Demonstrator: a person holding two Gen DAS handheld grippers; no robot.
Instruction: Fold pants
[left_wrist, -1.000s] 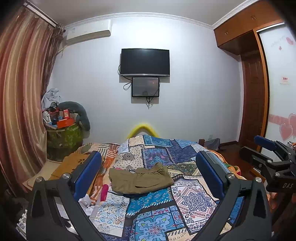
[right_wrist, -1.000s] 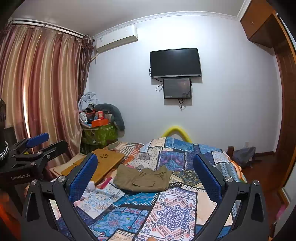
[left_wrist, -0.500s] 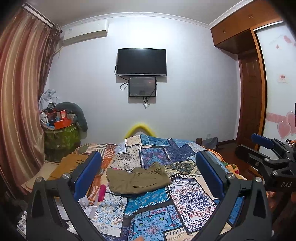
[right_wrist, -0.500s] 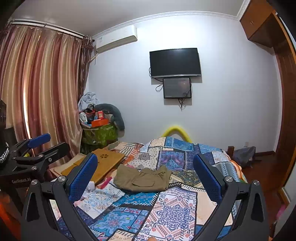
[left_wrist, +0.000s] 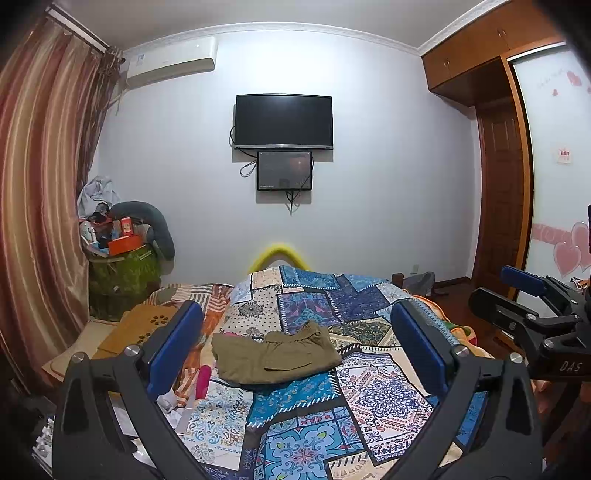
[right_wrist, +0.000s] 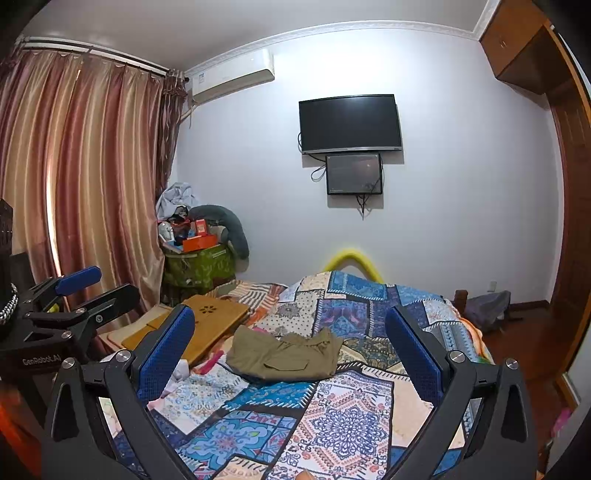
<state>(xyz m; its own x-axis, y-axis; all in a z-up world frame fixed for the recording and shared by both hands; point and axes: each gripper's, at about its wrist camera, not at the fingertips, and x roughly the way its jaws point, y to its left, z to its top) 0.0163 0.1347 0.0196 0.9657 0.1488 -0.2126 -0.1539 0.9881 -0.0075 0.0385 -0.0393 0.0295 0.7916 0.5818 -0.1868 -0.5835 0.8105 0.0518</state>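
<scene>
Olive-green pants (left_wrist: 275, 354) lie folded in a compact bundle on a patchwork quilt (left_wrist: 369, 398) on the bed; they also show in the right wrist view (right_wrist: 286, 354). My left gripper (left_wrist: 295, 343) is open and empty, held well back from the pants above the near part of the bed. My right gripper (right_wrist: 290, 341) is open and empty, also well short of the pants. Each gripper shows at the edge of the other's view, the right one (left_wrist: 532, 306) and the left one (right_wrist: 74, 295).
A wooden lap desk (right_wrist: 210, 325) lies left of the pants. A pink object (left_wrist: 202, 382) and white items sit at the bed's left edge. A green bin (right_wrist: 197, 266) piled with clutter stands by the curtain (right_wrist: 74, 184). A wardrobe (left_wrist: 498, 184) is on the right.
The left wrist view has shifted slightly, so the pants sit a little lower and to the left in it. The right gripper has barely moved. Both stay open.
</scene>
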